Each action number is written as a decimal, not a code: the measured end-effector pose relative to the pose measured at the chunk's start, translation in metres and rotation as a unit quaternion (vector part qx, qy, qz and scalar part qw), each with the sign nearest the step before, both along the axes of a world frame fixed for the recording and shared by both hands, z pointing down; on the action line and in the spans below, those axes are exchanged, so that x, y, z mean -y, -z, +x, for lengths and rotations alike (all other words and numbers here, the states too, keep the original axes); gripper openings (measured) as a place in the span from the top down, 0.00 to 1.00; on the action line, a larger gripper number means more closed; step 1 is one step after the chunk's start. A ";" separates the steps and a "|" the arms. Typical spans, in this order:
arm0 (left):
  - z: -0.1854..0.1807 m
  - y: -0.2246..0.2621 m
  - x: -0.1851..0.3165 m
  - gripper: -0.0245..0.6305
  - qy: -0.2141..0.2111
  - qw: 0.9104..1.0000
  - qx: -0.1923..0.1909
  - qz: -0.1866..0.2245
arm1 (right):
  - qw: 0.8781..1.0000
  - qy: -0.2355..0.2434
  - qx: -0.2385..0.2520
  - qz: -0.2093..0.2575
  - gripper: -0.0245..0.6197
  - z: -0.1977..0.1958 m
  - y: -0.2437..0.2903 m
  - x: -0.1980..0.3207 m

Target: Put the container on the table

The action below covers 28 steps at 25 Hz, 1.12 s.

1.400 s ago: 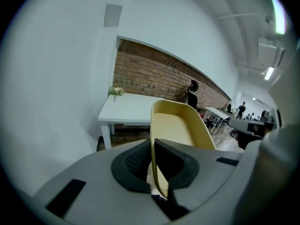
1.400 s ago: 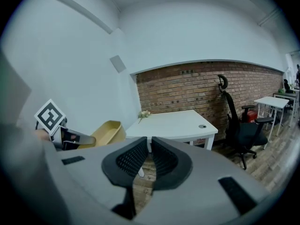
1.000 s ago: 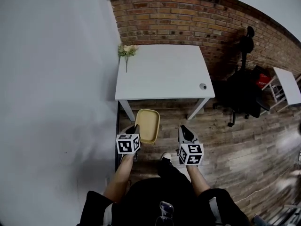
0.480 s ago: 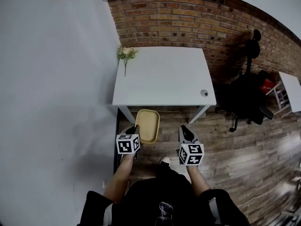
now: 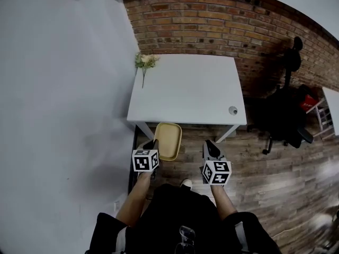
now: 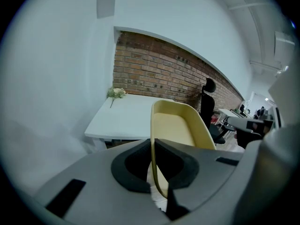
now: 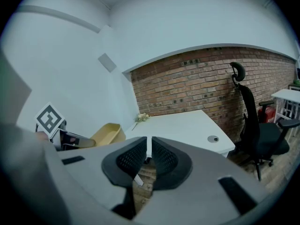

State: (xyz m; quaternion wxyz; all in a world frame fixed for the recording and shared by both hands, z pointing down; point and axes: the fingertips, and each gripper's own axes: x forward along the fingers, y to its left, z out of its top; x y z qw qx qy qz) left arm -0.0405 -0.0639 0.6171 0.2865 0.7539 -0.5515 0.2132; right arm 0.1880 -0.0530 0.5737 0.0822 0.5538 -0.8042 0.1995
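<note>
A white wall point(image 5: 63, 115) fills the left of the head view, with a brick wall point(image 5: 212, 30) across the top and a wooden floor point(image 5: 275, 179) at the lower right. The person's dark clothing hides the floor at the bottom centre.

The white table point(image 5: 185, 89) stands at upper centre. Only two of its legs show below the near edge. To its right is a black office chair point(image 5: 283, 118), too dark to make out in detail, and a second white surface is cut off by the right edge of the frame.

The yellow container point(image 5: 168, 141) is a shallow tray with rounded corners. It is held in the air just below the table's near edge in the picture, not resting on the tabletop. Its long axis runs up the frame, away from the person and toward the table, with the open side facing up. Its far end meets the table edge in the head view, and I cannot tell its height against the tabletop.

The left gripper point(image 6: 153, 142) pinches the thin near rim of the container, which passes between its dark pads point(image 6: 180, 161). The right gripper point(image 7: 149, 146) is level with it at lower centre right. Its ribbed jaws are drawn nearly together, with nothing in the slit.

A sprig of flowers point(image 5: 144, 62) lies at the table's far left corner. A small round grommet point(image 5: 232, 110) sits near the table's near right corner.
</note>
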 end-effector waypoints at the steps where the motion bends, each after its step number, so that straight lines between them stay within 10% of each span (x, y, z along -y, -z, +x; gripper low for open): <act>1: 0.001 0.000 0.002 0.93 -0.001 1.000 0.002 -0.001 | 1.000 0.000 0.002 0.001 0.92 0.002 0.000 0.002; 28: 0.000 -0.021 0.140 0.93 0.011 1.000 -0.024 -0.007 | 0.999 0.016 -0.022 -0.017 0.92 -0.006 -0.013 0.116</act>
